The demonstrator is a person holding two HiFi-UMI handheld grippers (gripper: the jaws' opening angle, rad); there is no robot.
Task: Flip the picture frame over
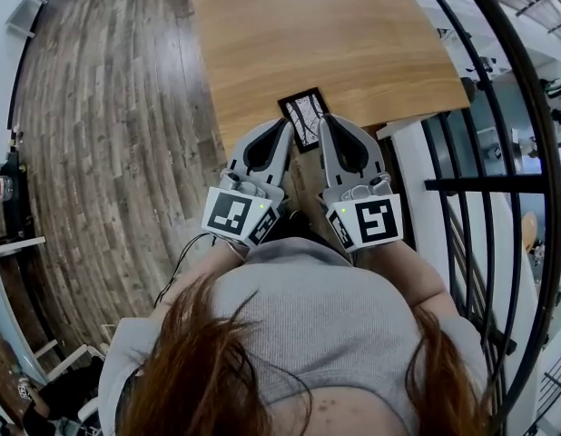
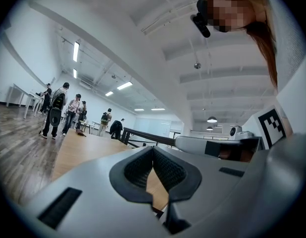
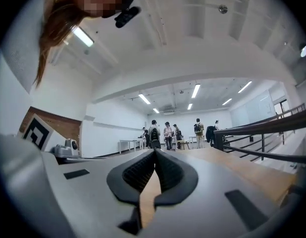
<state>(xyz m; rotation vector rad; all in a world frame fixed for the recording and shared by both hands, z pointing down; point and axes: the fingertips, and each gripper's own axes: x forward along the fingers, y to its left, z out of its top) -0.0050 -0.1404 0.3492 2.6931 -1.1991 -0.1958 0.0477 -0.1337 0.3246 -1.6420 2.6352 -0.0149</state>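
The picture frame (image 1: 305, 116), black-edged with a pale face showing dark lines, lies flat on the wooden table (image 1: 326, 34) close to its near edge. Both grippers are held level above that edge, side by side, with their tips to either side of the frame in the head view. My left gripper (image 1: 288, 123) (image 2: 153, 148) has its jaws closed tip to tip with nothing between them. My right gripper (image 1: 322, 119) (image 3: 155, 151) is also shut and empty. Neither gripper view shows the frame; the near end of the frame is partly hidden by the jaws.
A black metal railing (image 1: 498, 184) runs along the table's right side. Wooden floor (image 1: 108, 134) spreads to the left. Several people (image 2: 56, 110) (image 3: 165, 132) stand far off across the room near white tables.
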